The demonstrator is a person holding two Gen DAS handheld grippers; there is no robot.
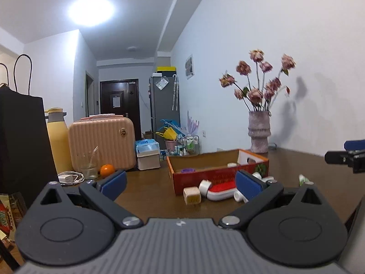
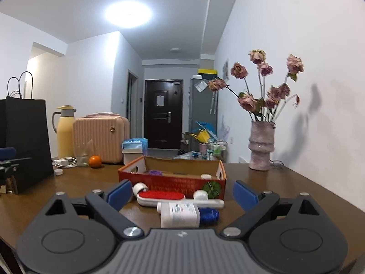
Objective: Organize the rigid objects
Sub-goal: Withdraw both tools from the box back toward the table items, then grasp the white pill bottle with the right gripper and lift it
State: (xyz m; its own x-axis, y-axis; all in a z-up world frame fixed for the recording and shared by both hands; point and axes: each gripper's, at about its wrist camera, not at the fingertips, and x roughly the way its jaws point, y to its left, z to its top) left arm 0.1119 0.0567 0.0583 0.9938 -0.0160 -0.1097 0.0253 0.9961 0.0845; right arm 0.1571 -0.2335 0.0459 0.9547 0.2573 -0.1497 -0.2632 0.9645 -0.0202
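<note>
The brown counter [image 2: 285, 182] runs out ahead of me to the white wall. On it the largest task item is the red cardboard box [image 2: 173, 183], open at the top, its long side lying across my right-hand view and a green printed motif at its right front corner. A purple item [image 2: 155, 172] and a white cap [image 2: 206, 176] show over its rim.

In front of the box lies the red-and-white brush [image 2: 160, 196], long axis running left to right, parallel to the box front, its white handle reaching out to the right. Nearer me a white bottle [image 2: 179, 214] lies on its side, also crosswise, with its cap end towards the left. A blue object [image 2: 208, 214] sits touching its right end; I cannot tell what it is. In the left-hand view a pale cube [image 1: 192, 196] stands just left of the brush, and small white rolls [image 1: 204, 186] lie around the brush.

My right hand-held gripper [image 2: 182, 194] is spread wide with nothing clamped; the bottle and brush lie ahead between its blue pads. My left hand-held gripper [image 1: 181, 182] is likewise spread and empty, pointed at the box's near corner.

Off to the side stand a pink vase [image 2: 261, 146] of dried roses, a peach case [image 2: 100, 137] and an orange [image 2: 95, 161].
</note>
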